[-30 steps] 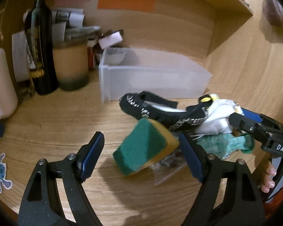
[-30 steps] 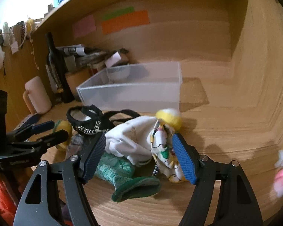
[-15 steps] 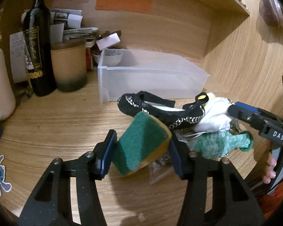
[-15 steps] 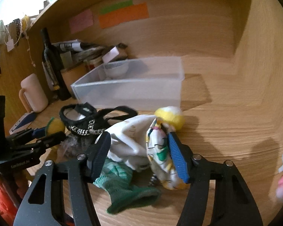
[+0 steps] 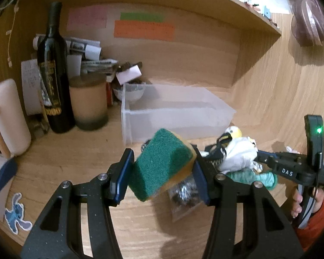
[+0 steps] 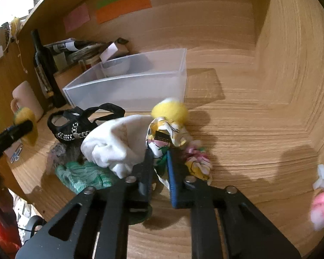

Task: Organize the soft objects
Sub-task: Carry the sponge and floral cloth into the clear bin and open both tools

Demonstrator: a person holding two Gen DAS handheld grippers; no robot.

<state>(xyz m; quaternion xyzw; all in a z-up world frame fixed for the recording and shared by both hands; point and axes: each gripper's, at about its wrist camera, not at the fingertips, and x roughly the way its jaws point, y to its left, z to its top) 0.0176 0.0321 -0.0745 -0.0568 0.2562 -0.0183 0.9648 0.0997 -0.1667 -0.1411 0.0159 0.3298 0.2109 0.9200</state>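
Observation:
My left gripper (image 5: 162, 172) is shut on a green and yellow sponge (image 5: 162, 164) and holds it above the desk, in front of the clear plastic bin (image 5: 175, 114). My right gripper (image 6: 158, 161) is shut on a floral cloth (image 6: 162, 142) in the pile of soft things. The pile holds a white cloth (image 6: 112, 142), a green sock (image 6: 84, 174), a black strap item (image 6: 75, 123) and a yellow ball (image 6: 169, 112). The bin (image 6: 129, 86) stands just behind the pile. The right gripper shows in the left wrist view (image 5: 263, 157).
A dark wine bottle (image 5: 54, 82), a candle jar (image 5: 88, 103), a pink mug (image 5: 8, 116) and stacked papers stand at the back left. A white bowl (image 6: 116, 67) sits behind the bin. A crinkled plastic bag (image 5: 183, 196) lies under the sponge. A pink object (image 6: 321, 207) lies at the right.
My left gripper closed on the sponge and lifted it. My right gripper closed on the floral cloth in the pile.

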